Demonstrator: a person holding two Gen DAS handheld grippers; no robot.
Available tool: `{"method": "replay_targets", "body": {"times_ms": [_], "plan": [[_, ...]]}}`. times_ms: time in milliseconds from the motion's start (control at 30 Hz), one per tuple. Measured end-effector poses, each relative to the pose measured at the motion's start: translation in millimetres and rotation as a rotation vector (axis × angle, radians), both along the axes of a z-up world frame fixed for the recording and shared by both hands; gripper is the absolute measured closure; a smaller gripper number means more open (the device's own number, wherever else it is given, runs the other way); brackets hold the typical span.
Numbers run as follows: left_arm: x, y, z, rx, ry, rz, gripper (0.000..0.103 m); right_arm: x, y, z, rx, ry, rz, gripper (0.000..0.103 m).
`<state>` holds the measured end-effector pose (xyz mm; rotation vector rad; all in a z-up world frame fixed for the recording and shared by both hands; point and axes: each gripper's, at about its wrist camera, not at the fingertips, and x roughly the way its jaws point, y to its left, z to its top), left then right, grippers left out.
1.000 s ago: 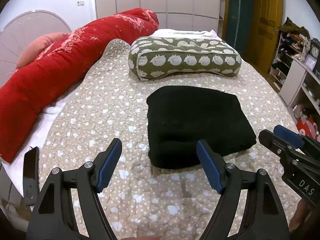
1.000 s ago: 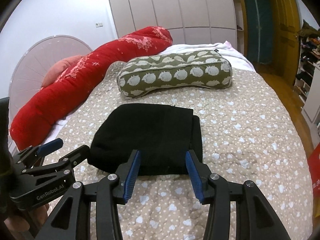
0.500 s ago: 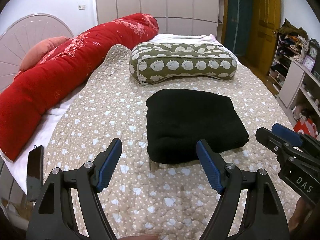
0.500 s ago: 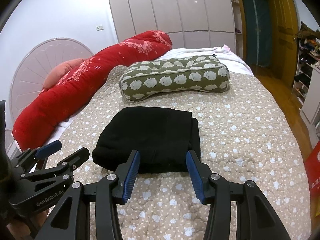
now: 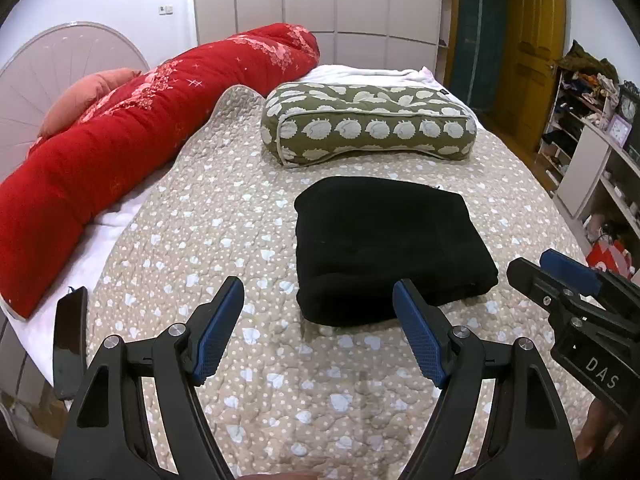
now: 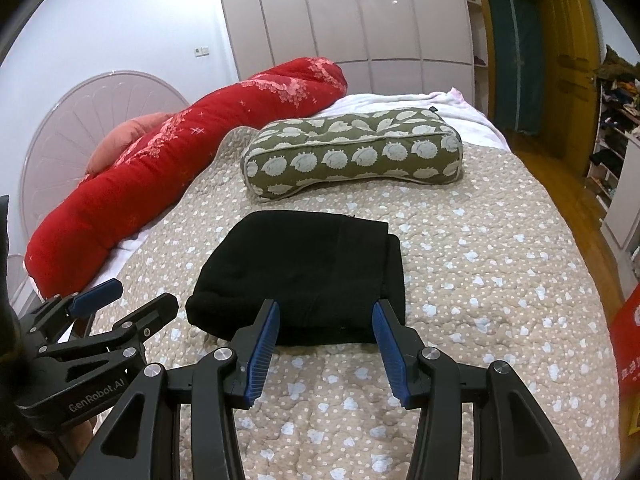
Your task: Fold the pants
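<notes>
- Left gripper (image 5: pixel 318 322): fingers spread wide, nothing between them, above bare quilt (image 5: pixel 192 216) just short of the pants' near-left corner.
- Right gripper (image 6: pixel 325 338): fingers at a medium gap, nothing held, tips just short of the pants' near edge.
- Pants (image 5: pixel 384 248): black, folded into a thick rectangular stack, flat mid-bed. Near edge faces both grippers; all four sides sit on quilt.
- Open quilt all around the stack, broadest on its left and on the right in the right wrist view.
- Green pillow (image 5: pixel 368 124) lies past the far edge, apart from the pants.
- Red bolster (image 5: pixel 132 132) runs along the bed's left side, well apart from the stack.
- Phone (image 5: pixel 70 342) lies at the near-left bed edge, beside the left gripper.
- Shelves (image 5: pixel 592 128) at right hold clutter; contents too small to tell.
</notes>
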<state>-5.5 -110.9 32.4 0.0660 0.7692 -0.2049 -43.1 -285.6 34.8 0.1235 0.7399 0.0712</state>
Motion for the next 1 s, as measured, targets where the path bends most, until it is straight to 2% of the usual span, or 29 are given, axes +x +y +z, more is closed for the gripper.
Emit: {"method": "replay_targets", "body": {"times_ms": [1000], "plan": [[2.1,-0.4,-7.4,-0.010,0.018,0.003,0.025,3.8,4.6,-5.4,0.004,0.015,0.012,0.056]]}}
